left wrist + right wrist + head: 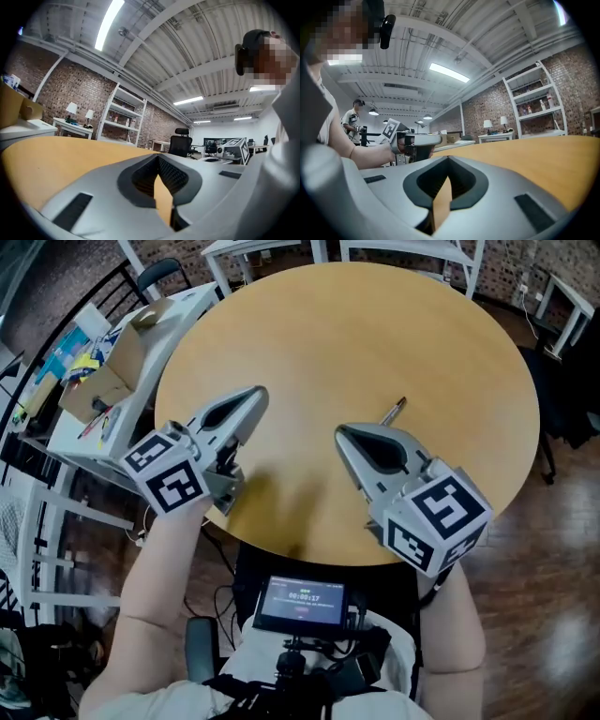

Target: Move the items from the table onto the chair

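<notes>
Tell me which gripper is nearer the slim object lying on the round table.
The right gripper: the slim object lies just past its tip, while the left gripper sits farther off, to the object's left.

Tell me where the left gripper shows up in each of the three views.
Head view: the left gripper is at lower left, pointing up and to the right.
Left gripper view: the gripper itself fills the bottom, jaws shut.
Right gripper view: it sits left of centre, pointing right.
Shared landmark: the round wooden table, tan in all three.
</notes>
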A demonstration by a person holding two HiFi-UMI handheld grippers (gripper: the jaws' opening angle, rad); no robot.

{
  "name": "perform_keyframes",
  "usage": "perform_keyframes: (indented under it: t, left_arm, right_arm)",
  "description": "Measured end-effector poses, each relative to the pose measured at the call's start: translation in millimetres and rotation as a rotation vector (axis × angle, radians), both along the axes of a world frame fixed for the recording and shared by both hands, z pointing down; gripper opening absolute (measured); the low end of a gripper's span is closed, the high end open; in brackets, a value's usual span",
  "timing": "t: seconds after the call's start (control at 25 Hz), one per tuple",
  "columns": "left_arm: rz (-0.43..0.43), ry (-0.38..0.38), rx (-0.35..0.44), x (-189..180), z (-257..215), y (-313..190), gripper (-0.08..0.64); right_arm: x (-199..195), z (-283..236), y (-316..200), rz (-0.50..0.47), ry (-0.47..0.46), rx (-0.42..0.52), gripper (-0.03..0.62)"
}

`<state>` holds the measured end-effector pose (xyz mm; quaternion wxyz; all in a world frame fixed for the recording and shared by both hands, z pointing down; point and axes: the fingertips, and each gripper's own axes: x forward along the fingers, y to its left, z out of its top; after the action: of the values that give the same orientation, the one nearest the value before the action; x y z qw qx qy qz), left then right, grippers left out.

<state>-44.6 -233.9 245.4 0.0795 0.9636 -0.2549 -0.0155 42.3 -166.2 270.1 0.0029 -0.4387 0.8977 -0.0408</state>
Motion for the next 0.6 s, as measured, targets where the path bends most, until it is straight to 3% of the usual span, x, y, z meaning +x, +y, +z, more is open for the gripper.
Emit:
perform_keyframes:
  t: [0.32,0.6]
  left_arm:
    - [0.135,-0.067,0.090,76.6,7.8,39.2,0.005]
    - [0.199,-0.117,0.114,116.3,21.5,62.9,0.005]
  right_arm:
    - [57.9,9.7,20.0,0.111,-0.004,-0.025,0.008]
    - [98.3,14.3,32.1,0.185,-0.022,-0.036,0.008]
